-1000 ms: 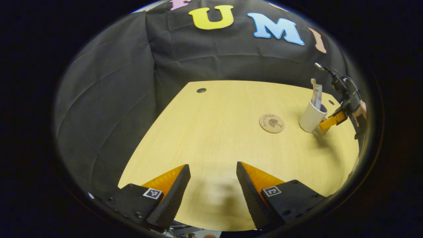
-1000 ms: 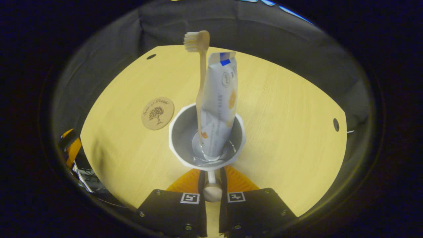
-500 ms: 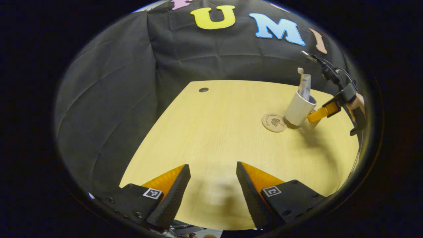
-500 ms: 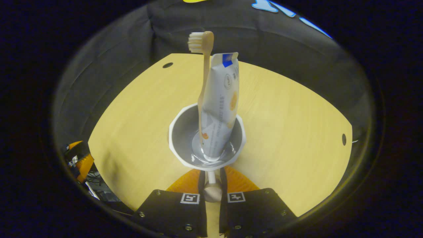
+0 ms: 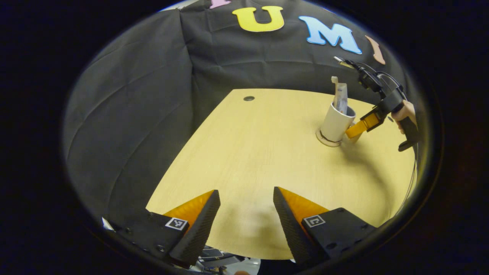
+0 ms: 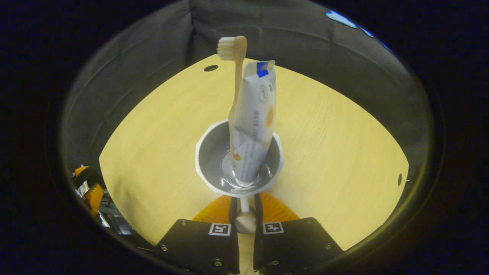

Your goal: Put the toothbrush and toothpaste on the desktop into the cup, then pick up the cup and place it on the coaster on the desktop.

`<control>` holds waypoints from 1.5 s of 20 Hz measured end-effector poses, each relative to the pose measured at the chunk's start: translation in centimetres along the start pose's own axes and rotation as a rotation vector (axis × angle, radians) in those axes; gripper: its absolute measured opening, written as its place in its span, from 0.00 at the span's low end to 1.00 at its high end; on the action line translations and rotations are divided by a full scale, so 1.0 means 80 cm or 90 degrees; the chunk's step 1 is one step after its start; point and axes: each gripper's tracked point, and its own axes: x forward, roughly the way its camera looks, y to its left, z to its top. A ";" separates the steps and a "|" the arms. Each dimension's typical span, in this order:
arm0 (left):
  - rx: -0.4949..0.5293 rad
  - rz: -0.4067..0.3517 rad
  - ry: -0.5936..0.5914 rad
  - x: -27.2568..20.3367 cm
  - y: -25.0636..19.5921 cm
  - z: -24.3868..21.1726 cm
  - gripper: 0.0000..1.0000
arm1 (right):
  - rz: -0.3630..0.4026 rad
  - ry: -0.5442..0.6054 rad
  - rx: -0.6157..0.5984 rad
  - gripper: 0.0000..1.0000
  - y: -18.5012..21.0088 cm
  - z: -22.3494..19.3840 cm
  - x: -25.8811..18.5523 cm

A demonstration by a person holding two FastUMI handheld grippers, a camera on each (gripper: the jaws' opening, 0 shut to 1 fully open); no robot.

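Cup, rigid and likely breakable, top-heavy with toothbrush and toothpaste upright inside, stood on the coaster; we judged its handle, pinched by the right gripper, the best hold; left gripper gaped wide, empty.

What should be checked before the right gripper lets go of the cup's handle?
1. Toothbrush and toothpaste stand in the cup: ok.
2. Cup over the coaster, whose edge shows under its base: ok.
3. Cup base fully down on the coaster: cannot tell.
4. Right gripper clamped on the cup's handle: ok.
5. Left gripper open and far from the cup: ok.
6. Cup upright in the left gripper view: ok.
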 end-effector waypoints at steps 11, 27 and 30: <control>0.010 -0.046 -0.032 0.003 -0.020 0.027 0.94 | -0.014 -0.070 0.050 0.28 0.007 0.010 -0.052; 0.039 -0.257 -0.385 -0.145 -0.242 0.297 0.94 | -0.235 -0.505 0.267 0.32 -0.070 -0.034 -0.344; 0.025 -0.279 -0.465 -0.196 -0.252 0.331 0.92 | -0.259 -0.569 0.261 0.32 -0.067 -0.044 -0.387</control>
